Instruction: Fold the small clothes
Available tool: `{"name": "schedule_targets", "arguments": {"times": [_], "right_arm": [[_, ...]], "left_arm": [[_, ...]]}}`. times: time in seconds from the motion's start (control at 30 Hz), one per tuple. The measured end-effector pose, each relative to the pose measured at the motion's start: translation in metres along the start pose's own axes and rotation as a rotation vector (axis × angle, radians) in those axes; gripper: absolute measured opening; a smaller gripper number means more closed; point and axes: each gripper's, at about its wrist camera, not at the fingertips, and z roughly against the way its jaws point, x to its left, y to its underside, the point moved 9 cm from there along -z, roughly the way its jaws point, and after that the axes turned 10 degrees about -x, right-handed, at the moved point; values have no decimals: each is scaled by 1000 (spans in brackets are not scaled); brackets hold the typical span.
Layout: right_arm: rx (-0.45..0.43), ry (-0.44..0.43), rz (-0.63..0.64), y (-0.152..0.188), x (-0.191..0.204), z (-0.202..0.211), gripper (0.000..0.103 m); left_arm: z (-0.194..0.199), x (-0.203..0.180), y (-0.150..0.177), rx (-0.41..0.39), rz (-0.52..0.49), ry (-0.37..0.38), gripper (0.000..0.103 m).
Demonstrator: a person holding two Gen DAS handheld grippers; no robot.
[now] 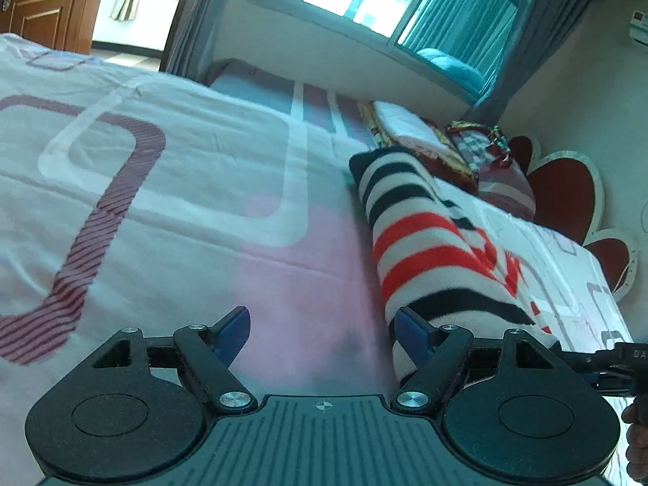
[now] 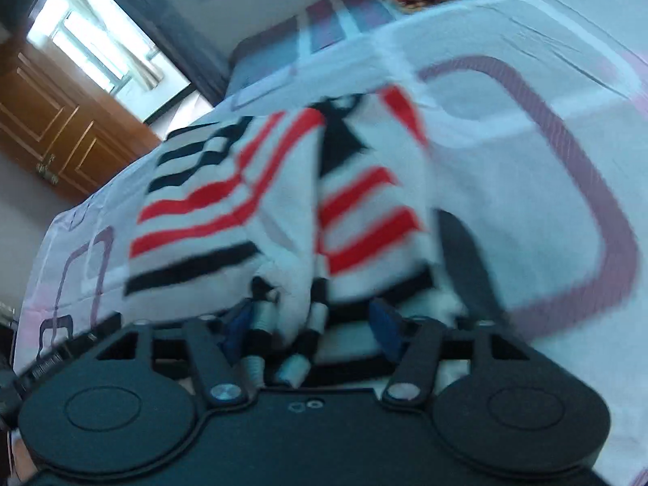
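We are seeing the striped garment (image 1: 429, 243) lying bunched on the bed (image 1: 162, 186), at two o'clock from our left gripper (image 1: 322, 330), fingers released. Our right gripper (image 2: 312, 324) is sitting blurred against the cloth; grip unclear.

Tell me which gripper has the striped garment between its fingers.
The right gripper: the striped garment bunches between its fingers. The left gripper is open over the bedsheet, with the garment beside its right finger.

Both views are taken low over the bed (image 1: 162, 210), close behind each gripper; the striped garment (image 1: 425, 243) is shared.
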Motion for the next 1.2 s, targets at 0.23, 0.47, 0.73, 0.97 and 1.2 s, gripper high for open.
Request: {"name": "schedule_targets", "arguments": {"times": [0.23,0.47,0.73,0.97,1.2], "right_arm": [[-20,-77,-116,-11,10,-15,75],[38,-81,-7,-3,28,-29,42],[-211,-145,308,-24,70,12,23],[-354,-146,425,-46,85,43,23],[-240,-34,206,-22,-4,-3,23]], "left_arm": [[-7,-9,-11,3,-27,20,77],[-13,-14,-8,28,-33,39,77],[-24,-34,-8,40,-43,90,77],[-18,-88,-9,-20,-187,150,77],[-26,-106,14,47,-214,193,77]]}}
